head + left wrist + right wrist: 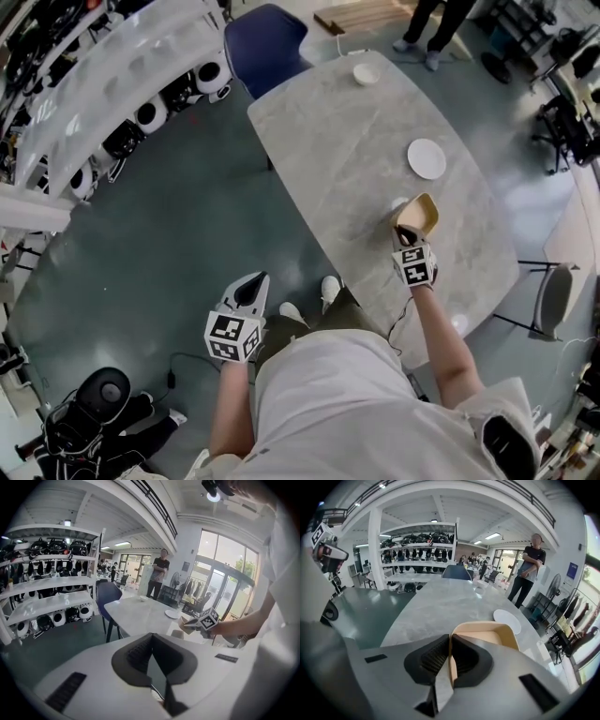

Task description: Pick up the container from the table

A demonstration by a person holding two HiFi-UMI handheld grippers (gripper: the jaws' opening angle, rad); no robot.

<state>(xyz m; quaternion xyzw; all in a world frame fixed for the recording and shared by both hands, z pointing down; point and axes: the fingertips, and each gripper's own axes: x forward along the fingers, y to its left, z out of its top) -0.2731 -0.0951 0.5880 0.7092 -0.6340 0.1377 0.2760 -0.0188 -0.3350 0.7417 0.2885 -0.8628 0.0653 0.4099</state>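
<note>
Clearly the grasp is made and the lift is the step in hand: the right gripper (410,234) is pinched onto one side wall of the tan container (419,214). Its own view shows that thin wall sandwiched between the two black pads, with the open body jutting forward beyond them. From the head view the container hangs tilted over the near part of the grey stone-look table (347,150). In the left gripper view it looks raised off the top rather than resting on it (the gap beneath is hard to read, so this is a judgement). A white plate (427,158) lies further along the table, apart from the container, and a small white bowl (366,74) sits near the far end. The left gripper (251,286) hangs beyond the table's edge above the floor, its jaws pressed together on nothing. What remains, I judge, is to carry the container up and level it. A grip on one thin wall lets it swing or slip, so a steady rise with firm pressure seems called for.
</note>
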